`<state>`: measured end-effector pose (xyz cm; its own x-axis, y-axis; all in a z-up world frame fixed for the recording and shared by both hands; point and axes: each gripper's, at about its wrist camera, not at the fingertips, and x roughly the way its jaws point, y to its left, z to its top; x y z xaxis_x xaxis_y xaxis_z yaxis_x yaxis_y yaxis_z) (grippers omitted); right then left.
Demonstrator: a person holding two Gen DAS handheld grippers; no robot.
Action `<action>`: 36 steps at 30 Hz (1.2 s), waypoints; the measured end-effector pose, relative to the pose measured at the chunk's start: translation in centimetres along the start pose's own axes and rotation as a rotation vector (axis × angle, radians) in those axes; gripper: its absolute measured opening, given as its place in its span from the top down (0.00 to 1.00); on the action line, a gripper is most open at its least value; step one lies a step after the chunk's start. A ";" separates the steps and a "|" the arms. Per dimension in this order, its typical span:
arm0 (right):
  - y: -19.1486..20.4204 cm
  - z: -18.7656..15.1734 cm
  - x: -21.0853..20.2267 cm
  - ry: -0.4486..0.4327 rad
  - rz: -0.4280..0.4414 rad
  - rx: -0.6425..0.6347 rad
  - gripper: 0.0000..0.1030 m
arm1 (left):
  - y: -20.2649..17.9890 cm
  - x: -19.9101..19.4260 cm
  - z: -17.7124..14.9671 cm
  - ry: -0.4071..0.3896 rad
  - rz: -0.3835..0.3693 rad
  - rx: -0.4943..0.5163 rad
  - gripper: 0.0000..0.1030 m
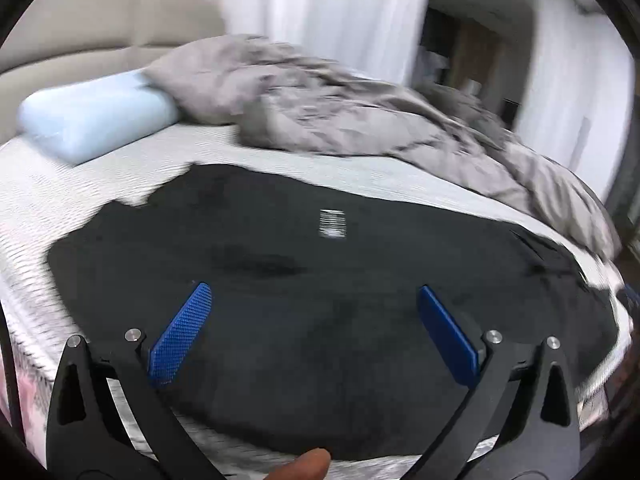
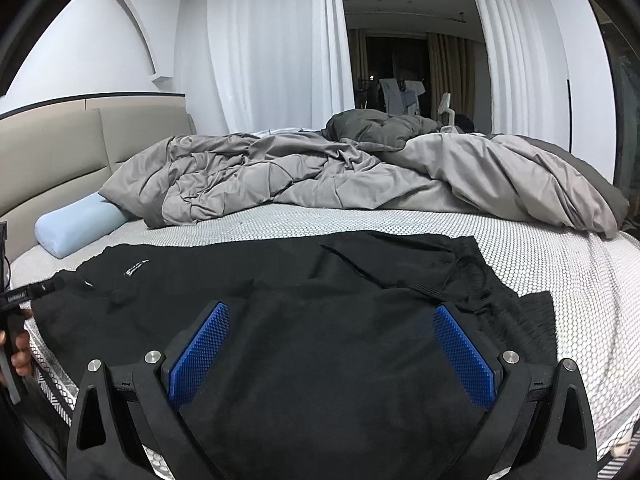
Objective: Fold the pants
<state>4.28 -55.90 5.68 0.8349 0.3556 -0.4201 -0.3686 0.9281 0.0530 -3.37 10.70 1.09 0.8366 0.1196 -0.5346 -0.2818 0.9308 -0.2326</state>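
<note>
Nearest: left hand-held gripper (image 1: 314,292) spread wide, blue pads (image 1: 180,334) hovering over black pants (image 1: 300,280), pinching nothing. Likewise right hand-held gripper (image 2: 331,312) spread above pants, empty. Pants laid flat on near edge of bed (image 2: 560,264), white label (image 1: 333,223) facing up, waistband toward right side of bed. Beyond pants: bare patterned mattress strip, then crumpled grey duvet (image 2: 320,176). Light blue pillow (image 2: 76,224) left of duvet, against beige headboard (image 2: 52,152). White curtains (image 2: 272,40) behind bed.
</note>
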 end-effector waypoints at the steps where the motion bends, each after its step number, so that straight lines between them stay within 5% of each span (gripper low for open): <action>1: -0.3 0.2 0.0 0.008 -0.002 -0.008 0.00 | 1.8 -0.3 0.3 0.009 0.024 -0.049 0.01; 6: -2.6 0.9 0.0 0.046 -0.056 -0.092 0.00 | 10.9 -1.6 0.0 0.053 0.098 -0.290 0.01; 10: -5.4 0.6 -0.7 0.058 -0.092 -0.074 0.00 | 16.2 -1.9 -1.7 0.117 0.054 -0.421 0.02; 14: -7.5 0.0 -1.5 0.067 -0.122 -0.036 0.00 | 18.2 -0.4 -2.4 0.171 -0.031 -0.454 0.20; 19: -9.5 -0.9 -1.9 0.072 -0.131 0.032 0.00 | 20.2 3.0 -1.7 0.195 -0.032 -0.523 0.24; 21: -9.9 -1.4 -2.1 0.078 -0.125 0.046 0.00 | 20.8 3.7 -0.9 0.183 -0.016 -0.540 0.33; 25: -10.3 -2.1 -2.5 0.098 -0.120 0.093 0.00 | 21.1 3.4 1.2 0.108 0.021 -0.539 0.97; 31: -12.3 -4.4 -4.7 0.148 -0.099 0.261 0.00 | 21.8 1.9 1.3 0.072 0.023 -0.544 0.98; 36: -14.5 -7.2 -3.7 0.221 0.098 0.500 0.00 | 21.3 2.7 1.7 0.076 0.021 -0.523 0.98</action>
<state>3.63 -71.49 -0.03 0.6811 0.4613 -0.5686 -0.1567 0.8504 0.5023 -6.36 31.39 -3.94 0.7975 0.0930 -0.5962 -0.5109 0.6296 -0.5853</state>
